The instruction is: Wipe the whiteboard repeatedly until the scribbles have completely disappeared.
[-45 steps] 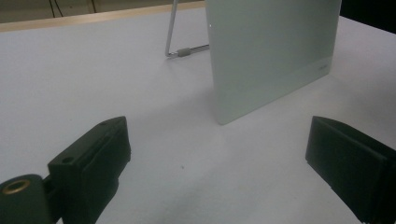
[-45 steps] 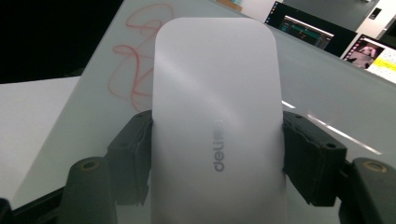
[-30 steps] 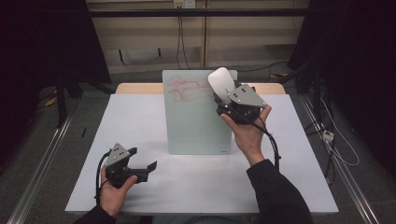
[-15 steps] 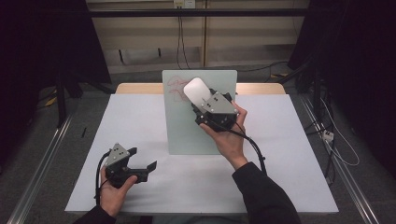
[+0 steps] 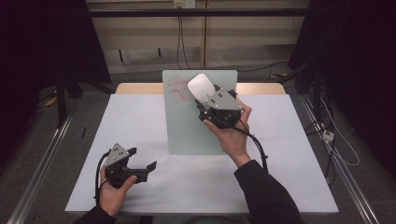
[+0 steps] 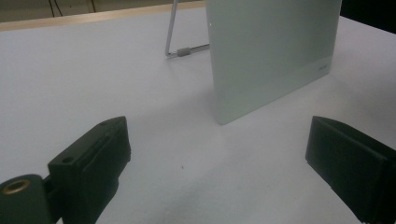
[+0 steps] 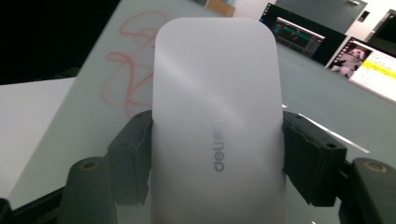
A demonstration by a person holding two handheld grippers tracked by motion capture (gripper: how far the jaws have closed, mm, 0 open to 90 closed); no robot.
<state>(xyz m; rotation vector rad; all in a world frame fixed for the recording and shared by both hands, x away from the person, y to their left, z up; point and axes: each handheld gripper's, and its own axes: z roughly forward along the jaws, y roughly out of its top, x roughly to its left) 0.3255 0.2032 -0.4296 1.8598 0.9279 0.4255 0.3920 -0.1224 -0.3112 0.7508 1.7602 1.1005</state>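
A pale green glass board (image 5: 187,126) stands tilted on a wire stand in the middle of the table, with red scribbles (image 5: 176,88) near its top left. My right gripper (image 5: 205,100) is shut on a white board eraser (image 5: 200,87) and holds it against the board's upper part, just right of the scribbles. In the right gripper view the eraser (image 7: 215,116) sits between both jaws, with the red scribbles (image 7: 128,60) to its left. My left gripper (image 5: 142,159) rests open at the front left of the table, pointing at the board (image 6: 271,51), nothing between its jaws.
The white table (image 5: 289,158) has a wooden strip along its far edge. Metal rails run along the floor on both sides. Cables and a power strip (image 5: 327,136) lie on the floor at the right. The board's wire stand (image 6: 180,50) reaches back behind it.
My right gripper carried the eraser from the board's top right corner leftwards, then back a little to the right, staying on the upper part. The left gripper has not moved.
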